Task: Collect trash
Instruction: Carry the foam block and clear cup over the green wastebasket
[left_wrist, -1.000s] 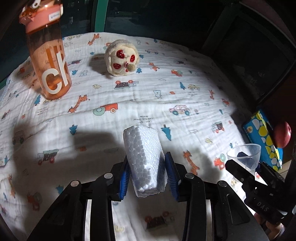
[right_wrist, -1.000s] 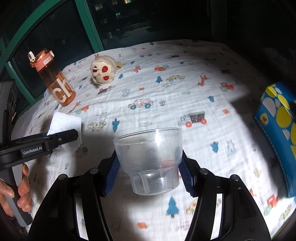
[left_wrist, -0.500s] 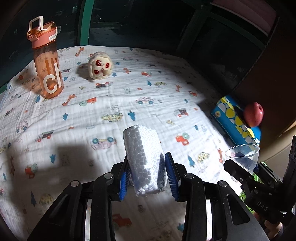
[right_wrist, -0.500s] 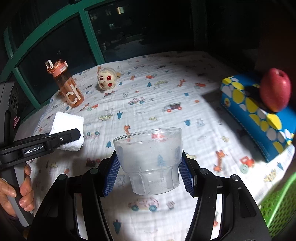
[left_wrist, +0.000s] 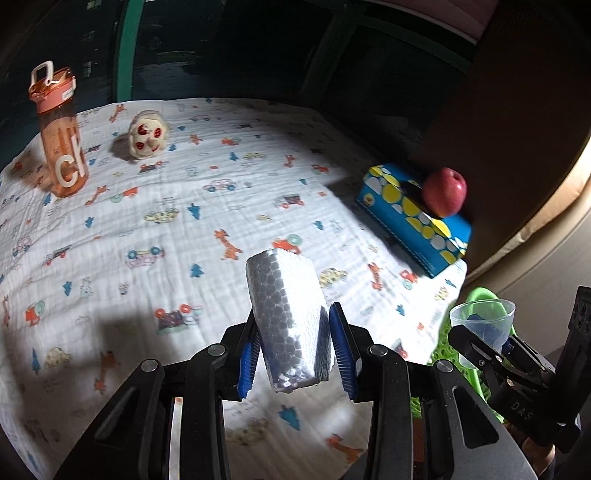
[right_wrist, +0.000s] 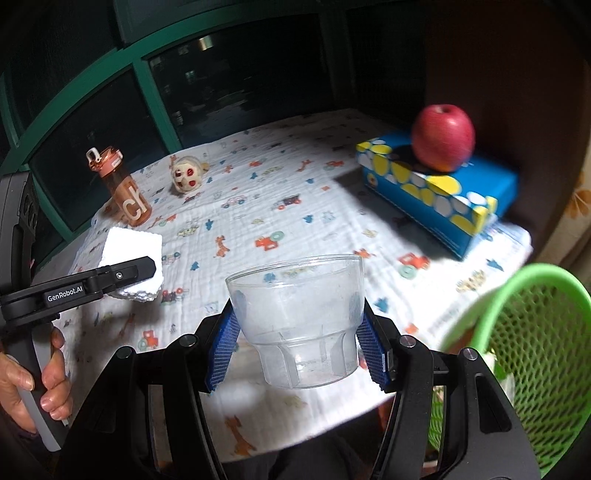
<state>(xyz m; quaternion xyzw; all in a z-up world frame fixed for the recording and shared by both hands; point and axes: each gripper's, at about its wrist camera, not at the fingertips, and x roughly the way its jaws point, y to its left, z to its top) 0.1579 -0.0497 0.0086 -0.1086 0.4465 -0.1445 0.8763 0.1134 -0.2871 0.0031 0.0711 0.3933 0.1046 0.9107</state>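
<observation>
My left gripper is shut on a white styrofoam block, held above the patterned tablecloth; the same block shows at the left of the right wrist view in that gripper. My right gripper is shut on a clear plastic cup, its blue pads pressing both sides. That cup also appears at the lower right of the left wrist view. A green mesh basket stands beyond the table's right edge, partly hidden by my right gripper's arm; a slice of the basket shows behind the cup.
An orange water bottle and a small round plush toy stand at the far left of the table. A blue and yellow tissue box with a red apple on it sits at the right. A hand grips the left handle.
Both grippers have drawn back and risen, swinging right with their loads. The tissue box, apple and green basket have come into view; bottle and toy look farther away.
</observation>
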